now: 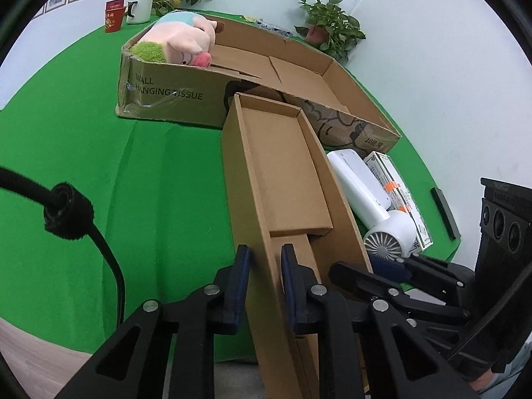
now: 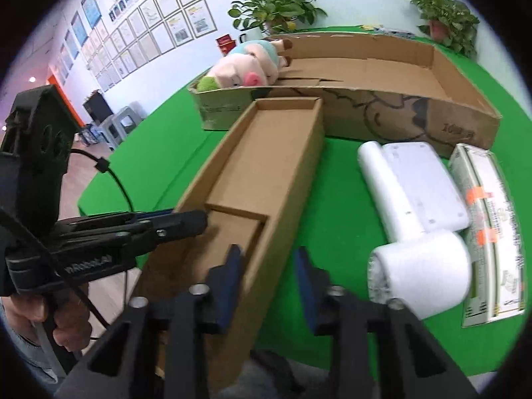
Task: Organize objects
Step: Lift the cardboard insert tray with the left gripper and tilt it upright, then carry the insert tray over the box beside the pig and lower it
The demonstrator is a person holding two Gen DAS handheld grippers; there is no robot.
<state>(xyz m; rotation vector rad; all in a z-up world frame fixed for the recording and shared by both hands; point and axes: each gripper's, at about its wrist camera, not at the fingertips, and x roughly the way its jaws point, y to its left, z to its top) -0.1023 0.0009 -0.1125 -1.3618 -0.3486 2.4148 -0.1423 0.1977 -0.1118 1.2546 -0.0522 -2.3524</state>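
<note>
The left gripper (image 1: 264, 282) pinches the left side wall of the long narrow cardboard box (image 1: 282, 179) at its near end, one blue pad outside the wall and one inside. The right gripper (image 2: 267, 282) straddles the same box's right side wall at the near end; its inner pad lies against the wall, while a strip of green shows between the wall and its outer pad, so I cannot tell whether it truly clamps.

The long box lies open-topped and empty on the green tablecloth (image 1: 149, 199), its far end butting against the large cardboard tray (image 1: 299, 76). A pink plush pig (image 1: 186, 40) rests in the tray's left end.

Just right of the long box lies a white hair dryer (image 2: 419, 259), and on its far side a white-and-green carton (image 2: 492, 219) with orange tape.

Behind the tray stand two potted plants (image 1: 329, 26), a white mug (image 1: 139, 8) and a red card (image 1: 113, 16).
</note>
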